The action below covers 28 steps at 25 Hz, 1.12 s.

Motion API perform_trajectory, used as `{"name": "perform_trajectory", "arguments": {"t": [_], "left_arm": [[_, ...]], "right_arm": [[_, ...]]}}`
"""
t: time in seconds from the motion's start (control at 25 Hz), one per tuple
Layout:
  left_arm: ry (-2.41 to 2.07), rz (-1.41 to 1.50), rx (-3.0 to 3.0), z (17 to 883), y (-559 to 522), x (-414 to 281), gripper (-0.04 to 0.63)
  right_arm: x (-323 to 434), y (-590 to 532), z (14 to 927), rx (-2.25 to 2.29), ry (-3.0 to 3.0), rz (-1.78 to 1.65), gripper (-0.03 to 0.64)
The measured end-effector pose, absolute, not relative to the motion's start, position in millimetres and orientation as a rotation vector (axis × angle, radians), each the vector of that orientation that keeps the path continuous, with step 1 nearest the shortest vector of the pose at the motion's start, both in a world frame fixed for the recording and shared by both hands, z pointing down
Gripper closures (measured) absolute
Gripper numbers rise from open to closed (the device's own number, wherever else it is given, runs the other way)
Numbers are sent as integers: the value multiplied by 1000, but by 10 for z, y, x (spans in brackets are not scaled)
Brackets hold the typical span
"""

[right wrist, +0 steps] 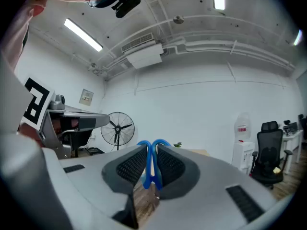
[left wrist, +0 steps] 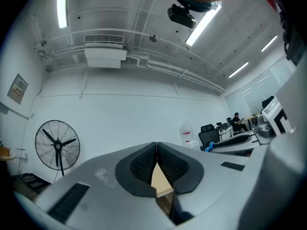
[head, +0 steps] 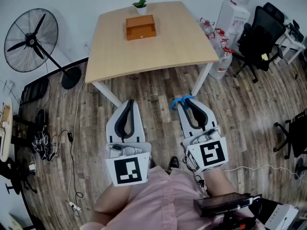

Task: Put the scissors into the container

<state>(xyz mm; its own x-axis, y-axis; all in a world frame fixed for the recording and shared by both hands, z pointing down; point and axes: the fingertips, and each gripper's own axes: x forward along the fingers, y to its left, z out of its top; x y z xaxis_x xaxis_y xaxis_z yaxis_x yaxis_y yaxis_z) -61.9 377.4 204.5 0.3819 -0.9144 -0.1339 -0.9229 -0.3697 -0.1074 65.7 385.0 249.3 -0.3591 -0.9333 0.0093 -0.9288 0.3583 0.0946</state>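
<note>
At the upper left of the head view a standing fan (head: pixel 31 40) is seen on the wooden floor (head: pixel 240 109), with cables (head: pixel 72 143) trailing below it along the left side. The left gripper (head: pixel 129 102) is held at lower centre-left, over the floor and just short of the near edge of the table (head: pixel 182 47); in the left gripper view its jaws are shown together at the tips, with nothing between the ribbed pads (left wrist: pixel 141 164), only a sliver of the table top being visible through the gap below the tips.

At upper centre the container (head: pixel 141 28), an orange open box, is set on the far part of the table; a small potted plant (head: pixel 140 6) stands just behind it, at the far edge.

To the right of centre the right gripper (head: pixel 186 99) is held beside the left one, at about the same height in the frame; the scissors (head: pixel 176 102) are clamped in it, their blue handles showing at the jaw tips. In the right gripper view the jaws are seen closed on the two blue handle loops, which rise just above the tips; the blades cannot be made out. The scissors are thus over the floor, well apart from the container.

At the upper right a water dispenser (head: pixel 233 11), water bottles (head: pixel 221 61) and a black office chair (head: pixel 259 37) stand beside the table.
</note>
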Motion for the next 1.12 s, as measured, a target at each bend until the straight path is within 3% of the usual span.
{"name": "perform_trajectory", "arguments": {"t": [0.64, 1.12], "left_arm": [[1763, 19, -2394, 2162, 3959, -283, 586], [1834, -34, -2373, 2334, 3589, -277, 586]], "right_arm": [[1157, 4002, 2569, 1705, -2611, -91, 545], [1218, 3516, 2751, 1646, -2620, -35, 545]]}}
